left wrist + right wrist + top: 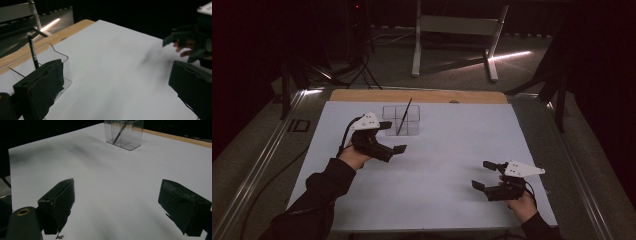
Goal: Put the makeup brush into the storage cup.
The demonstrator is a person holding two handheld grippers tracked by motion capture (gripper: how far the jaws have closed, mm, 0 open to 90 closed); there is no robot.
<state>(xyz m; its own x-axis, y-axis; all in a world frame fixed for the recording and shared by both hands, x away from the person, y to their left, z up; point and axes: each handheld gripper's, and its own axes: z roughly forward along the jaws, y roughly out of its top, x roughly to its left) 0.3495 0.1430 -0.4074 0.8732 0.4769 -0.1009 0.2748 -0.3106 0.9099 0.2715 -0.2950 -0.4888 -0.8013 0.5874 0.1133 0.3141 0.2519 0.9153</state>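
High view: a clear holder (pixel 401 120) stands at the far middle of the desk (pixel 452 145), on its pale sheet; a dark pen (pixel 404 116) leans in it, tip down, top tilted to the right; the left gripper (pixel 393 136) hovers just near of the holder, jaws spread wide and empty, one tip close by the holder's near-left wall, whether touching I cannot tell; the right gripper (pixel 486 174) sits well apart at the near right, jaws likewise wide and holding nothing.

Left gripper view: the holder (pixel 58 58) lies just behind the left-hand jaw, its clear wall partly hidden by that jaw; the pen (pixel 33 52) rises above it; the jaws stand far apart with bare sheet between; the right gripper (pixel 186 43) shows blurred at the far right edge.

Right gripper view: the holder (pixel 124 133) is far off at the top, divided into compartments, the pen (pixel 119 132) slanting in a left one; the jaws gape over bare sheet.

Risks, as I judge them: the holder looks light and its walls are hard to read, so a jaw swung in from the near side could nudge or tip it, spilling the pen; a grasp at the pen's leaning top could lever it against the rim and drag the holder along; closing off-centre might flick the thin pen away instead of pinching it; the right gripper is too distant to steady anything quickly.
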